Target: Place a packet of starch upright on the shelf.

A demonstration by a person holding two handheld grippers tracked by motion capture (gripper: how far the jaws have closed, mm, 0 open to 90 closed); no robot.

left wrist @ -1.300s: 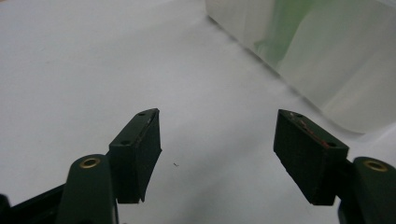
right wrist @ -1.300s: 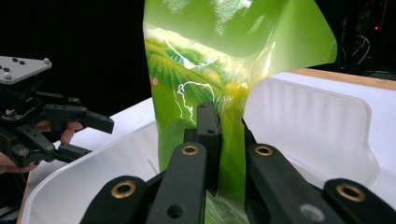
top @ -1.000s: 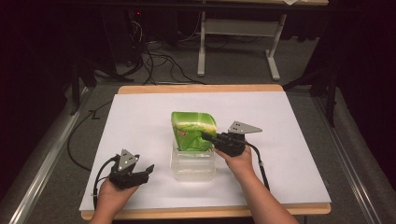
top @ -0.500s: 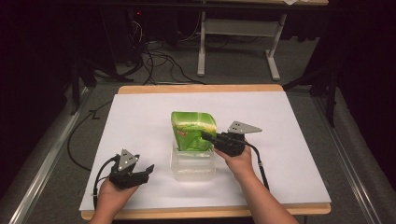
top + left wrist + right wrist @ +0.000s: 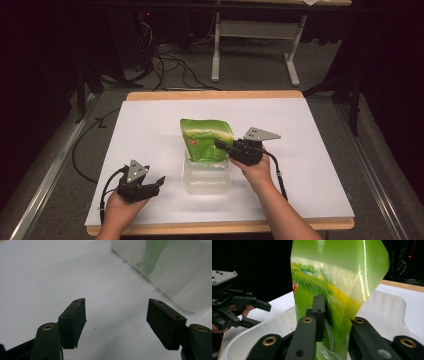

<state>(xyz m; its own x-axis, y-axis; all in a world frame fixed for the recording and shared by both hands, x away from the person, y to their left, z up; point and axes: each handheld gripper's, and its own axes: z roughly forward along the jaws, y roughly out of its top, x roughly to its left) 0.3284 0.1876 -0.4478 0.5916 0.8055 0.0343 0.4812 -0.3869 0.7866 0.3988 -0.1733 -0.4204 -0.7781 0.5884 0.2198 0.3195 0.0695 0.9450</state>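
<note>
Right gripper (image 5: 220, 145) first: I've got its two black jaws on either side of the green bag (image 5: 206, 139), and they've just been easing apart. In the right gripper view the bag's edge (image 5: 337, 295) runs down between the jaws; the left jaw lies against the film, the right one I can't quite judge, so I won't call it a firm clamp.

Bag now. It stands in the clear plastic tub (image 5: 206, 177), near the middle of the white table cover (image 5: 150, 130), its lower end down inside the tub and its top well above the rim. Long axis runs roughly upright, tipped a little toward the far side of the table in the high view. Its printed face, green fields with a yellow band, looks toward my right gripper's camera. Top edge curls over, glossy.

Left gripper (image 5: 150, 184) sits on the cover at the near left, well apart from the tub. Its jaws stand wide apart with bare white surface between them, pointing toward the tub's frosted wall (image 5: 175, 277), where a green shape shows through the plastic.

My right hand (image 5: 257, 170) is just beside the tub's right wall.
</note>
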